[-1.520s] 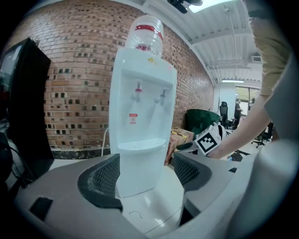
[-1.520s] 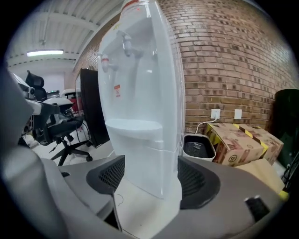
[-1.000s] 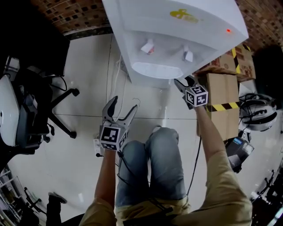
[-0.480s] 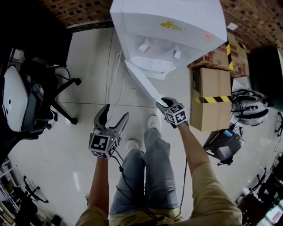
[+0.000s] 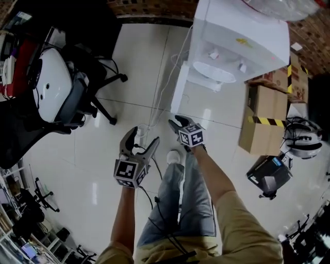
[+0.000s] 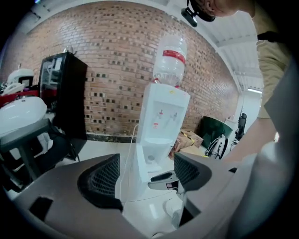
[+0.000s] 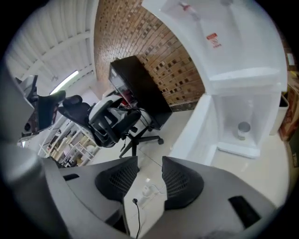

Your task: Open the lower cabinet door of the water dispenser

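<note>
Lower cabinet door (image 5: pixel 179 90) of water dispenser (image 5: pixel 242 36): standing open.
Dispenser stands at the far edge of the tiled floor (image 5: pixel 103 170), against the brick wall (image 5: pixel 149 7). Door hangs out from the cabinet's left side in the head view, seen edge-on to you. Your right gripper (image 5: pixel 174 122) is near the door's free edge and apart from it, fingers drawn in to a narrow slit, pinching nothing. Your left gripper (image 5: pixel 143 136) is beside it, fingers spread wide, holding nothing. Cardboard boxes (image 5: pixel 265 121) stand right of the dispenser and an office chair (image 5: pixel 56 87) stands well to its left.
</note>
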